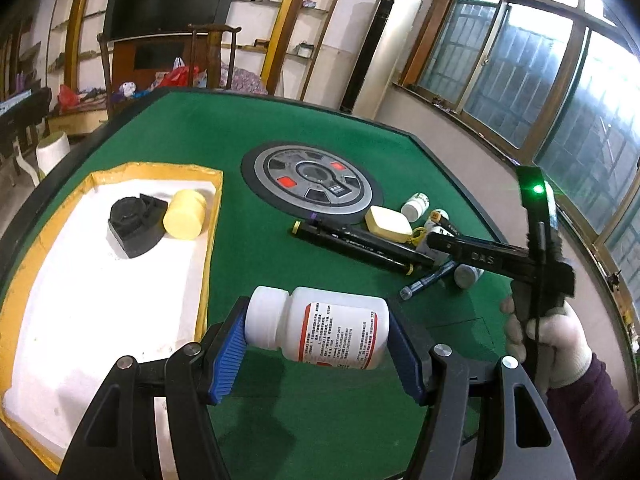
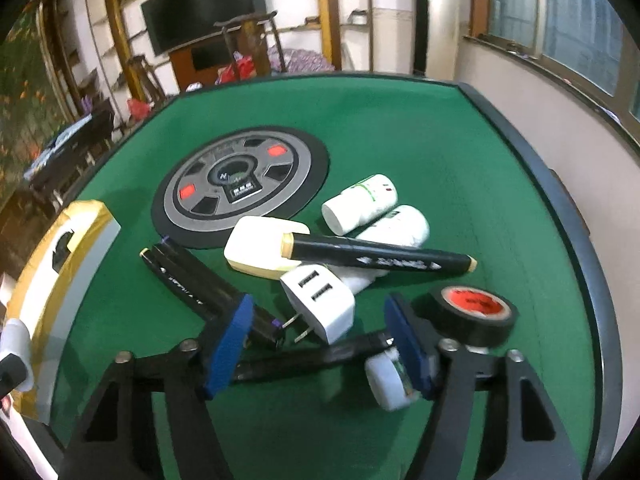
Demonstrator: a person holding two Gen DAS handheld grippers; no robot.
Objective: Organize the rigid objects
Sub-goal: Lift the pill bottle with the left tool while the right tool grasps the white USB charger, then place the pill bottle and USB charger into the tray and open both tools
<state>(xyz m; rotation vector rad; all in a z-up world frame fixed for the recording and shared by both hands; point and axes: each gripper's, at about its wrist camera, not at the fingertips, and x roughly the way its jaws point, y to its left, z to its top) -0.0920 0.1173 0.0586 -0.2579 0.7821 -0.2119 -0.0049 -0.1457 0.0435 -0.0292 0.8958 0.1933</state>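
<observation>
Green felt tabletop (image 1: 280, 152) with a dark raised rim, set in a room with barred windows and wall shelves. Centred on the felt, a flat round grey-and-black disc (image 1: 312, 182) with two red squares. At the left, a shallow rectangular tray (image 1: 212, 216), yellow-edged with a white lining, holding a chunky black plastic part (image 1: 134, 224) touching a squat pale-yellow cylinder (image 1: 185, 214). Right of the disc, a jumbled pile: smooth white bottles, long black markers, a cream rounded case (image 2: 260, 248), a glossy white USB plug (image 2: 320, 304), a black tape roll (image 2: 466, 312). Left gripper (image 1: 316, 334), ribbed blue pads clamped end to end on a smooth white pill bottle (image 1: 320, 330) above the felt beside the tray. Right gripper (image 2: 316, 344), jaws half apart over the pile, grip unclear.
</observation>
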